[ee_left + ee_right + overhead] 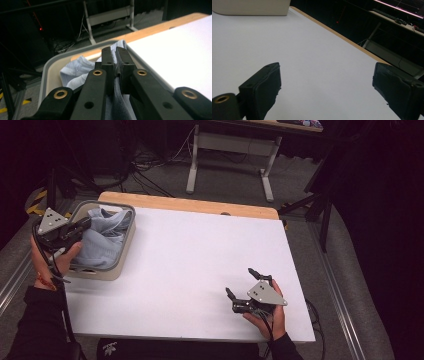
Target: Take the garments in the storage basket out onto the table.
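Cloth (104,237), pale blue and crumpled, fills the grey basket (127,237) that sits at the bench's (200,255) far-left corner in the high view. My left hand-held gripper (85,224) reaches over the basket's left rim with its tips on the fabric, my hand wrapped round its body. My right hand-held gripper (240,282) rests well apart from it, near the bench's near-right corner, jaws spread and nothing between them.

Along my left hand-held gripper (114,58), in its own view, the two black jaws stand clenched on a fold of the cloth (75,71); a darker strip of the fabric runs up between the pads. The basket's rim (47,72) curves round behind, and the bench's wooden far edge runs off beyond it.

From my right hand-held gripper (325,82), in its view, the jaws stand wide and released over bare white bench (312,50), with a corner of the basket (252,8) at the top left.
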Demonstrator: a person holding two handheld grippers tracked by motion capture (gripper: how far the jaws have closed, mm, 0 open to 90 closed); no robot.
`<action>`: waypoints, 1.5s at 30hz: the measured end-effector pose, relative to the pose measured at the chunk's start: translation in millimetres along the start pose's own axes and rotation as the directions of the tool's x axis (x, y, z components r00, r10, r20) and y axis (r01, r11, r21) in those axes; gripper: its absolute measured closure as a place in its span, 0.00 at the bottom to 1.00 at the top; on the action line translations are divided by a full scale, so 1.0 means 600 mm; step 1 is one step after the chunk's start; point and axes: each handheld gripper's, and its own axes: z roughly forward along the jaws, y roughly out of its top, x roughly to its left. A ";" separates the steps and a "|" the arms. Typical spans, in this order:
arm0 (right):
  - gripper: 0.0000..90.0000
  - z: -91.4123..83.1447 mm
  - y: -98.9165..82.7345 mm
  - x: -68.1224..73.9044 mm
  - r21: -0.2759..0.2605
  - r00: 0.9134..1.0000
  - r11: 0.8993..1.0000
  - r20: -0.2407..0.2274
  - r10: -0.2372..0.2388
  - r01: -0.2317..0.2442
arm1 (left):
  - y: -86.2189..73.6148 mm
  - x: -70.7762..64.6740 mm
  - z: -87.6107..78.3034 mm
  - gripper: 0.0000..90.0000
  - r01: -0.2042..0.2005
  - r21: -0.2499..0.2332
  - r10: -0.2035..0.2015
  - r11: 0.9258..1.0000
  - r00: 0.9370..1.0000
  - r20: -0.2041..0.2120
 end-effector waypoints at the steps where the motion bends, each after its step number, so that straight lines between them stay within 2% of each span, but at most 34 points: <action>1: 0.10 0.000 0.000 0.000 0.000 1.000 1.000 0.002 -0.001 0.001 | 0.001 0.000 -0.001 0.95 0.004 -0.007 -0.004 1.000 1.000 0.000; 10: 0.10 0.001 -0.001 -0.001 0.000 1.000 1.000 0.006 0.009 -0.009 | 0.014 0.001 -0.015 0.95 0.036 -0.090 -0.035 0.995 0.999 0.011; 15: 0.10 0.001 -0.002 -0.003 0.000 1.000 1.000 0.010 0.021 -0.021 | 0.026 0.005 -0.021 0.96 0.074 -0.138 -0.069 0.988 0.997 0.042; 23: 0.10 -0.001 -0.002 -0.005 -0.006 1.000 1.000 0.016 0.027 -0.027 | 0.061 -0.014 -0.025 0.96 0.043 -0.160 -0.035 0.986 0.998 0.052; 25: 0.10 -0.002 -0.003 -0.006 -0.008 0.999 0.999 0.017 0.033 -0.033 | 0.070 -0.020 -0.026 0.96 0.023 -0.159 -0.015 0.987 0.999 0.052; 32: 0.10 -0.003 -0.003 -0.009 -0.012 0.999 0.999 0.024 0.043 -0.043 | 0.098 -0.040 -0.029 0.96 -0.003 -0.171 0.017 0.985 0.996 0.082; 40: 0.10 -0.004 -0.004 -0.011 -0.011 0.999 0.999 0.024 0.048 -0.048 | 0.125 -0.051 -0.038 0.96 -0.021 -0.192 0.040 0.981 0.994 0.098; 45: 0.10 -0.005 -0.005 -0.013 -0.012 0.998 0.998 0.024 0.054 -0.054 | 0.149 -0.063 -0.037 0.96 -0.045 -0.195 0.068 0.980 0.992 0.110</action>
